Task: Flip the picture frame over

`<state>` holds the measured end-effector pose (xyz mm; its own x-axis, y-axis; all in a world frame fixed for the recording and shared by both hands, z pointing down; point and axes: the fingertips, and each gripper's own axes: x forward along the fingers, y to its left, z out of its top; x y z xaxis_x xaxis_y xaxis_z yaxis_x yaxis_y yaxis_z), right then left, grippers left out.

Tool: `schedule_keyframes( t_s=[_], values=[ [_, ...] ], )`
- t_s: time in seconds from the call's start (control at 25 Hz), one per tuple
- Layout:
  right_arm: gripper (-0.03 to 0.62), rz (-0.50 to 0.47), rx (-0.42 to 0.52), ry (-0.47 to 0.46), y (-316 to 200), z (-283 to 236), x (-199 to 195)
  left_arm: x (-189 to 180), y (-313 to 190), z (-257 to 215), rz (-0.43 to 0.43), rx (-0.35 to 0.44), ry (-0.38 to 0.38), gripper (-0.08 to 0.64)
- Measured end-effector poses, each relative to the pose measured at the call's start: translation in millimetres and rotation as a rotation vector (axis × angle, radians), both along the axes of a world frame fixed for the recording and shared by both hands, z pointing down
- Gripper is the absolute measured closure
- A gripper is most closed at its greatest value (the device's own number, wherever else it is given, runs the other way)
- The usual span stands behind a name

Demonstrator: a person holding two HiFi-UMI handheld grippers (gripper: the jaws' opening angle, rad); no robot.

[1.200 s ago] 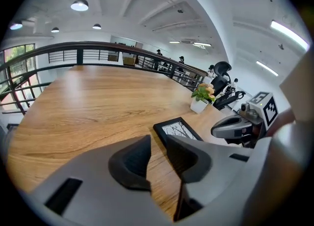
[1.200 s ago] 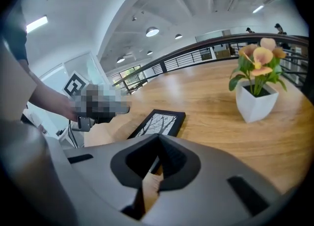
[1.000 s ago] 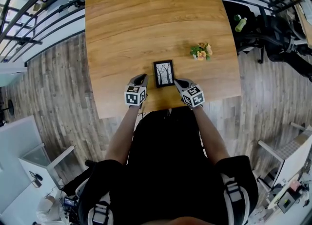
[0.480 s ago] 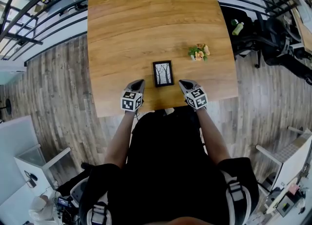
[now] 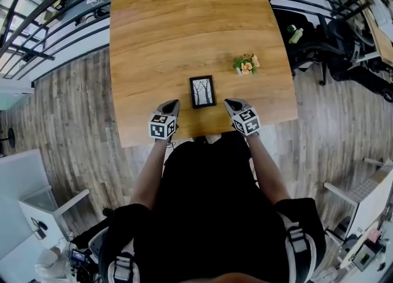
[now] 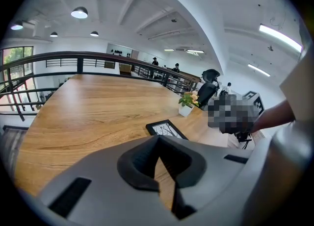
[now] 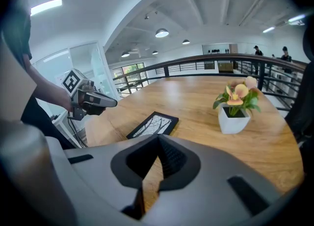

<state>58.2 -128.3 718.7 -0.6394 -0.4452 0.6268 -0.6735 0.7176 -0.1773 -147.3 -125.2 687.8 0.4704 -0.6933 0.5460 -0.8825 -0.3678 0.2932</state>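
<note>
While my left tongs (image 5: 171, 103) and right tongs (image 5: 229, 103) hover closed and empty at the tabletop's (image 5: 184, 24) near edge, I see the picture frame (image 5: 202, 91) lying print-up between them, touching neither.

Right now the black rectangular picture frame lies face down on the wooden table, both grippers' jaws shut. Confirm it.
Wrong: the black rectangular picture frame lies face up, its picture showing in the head view. The rest holds.

Office: swivel chair (image 6: 211, 78), ceiling strip lights (image 6: 279, 31).
</note>
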Motion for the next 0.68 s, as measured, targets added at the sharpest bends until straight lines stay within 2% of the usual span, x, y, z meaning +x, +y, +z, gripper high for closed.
schedule_keyframes(
  t_s=[0.44,0.68],
  values=[
    [0.584,0.033,-0.001,0.01,12.9,3.3,21.7,10.2,6.9,0.6,0.011,-0.002,0.007,0.541],
    [0.584,0.033,-0.003,0.007,14.1,4.6,18.9,10.9,6.4,-3.4,0.012,0.006,0.004,0.541]
  ],
)
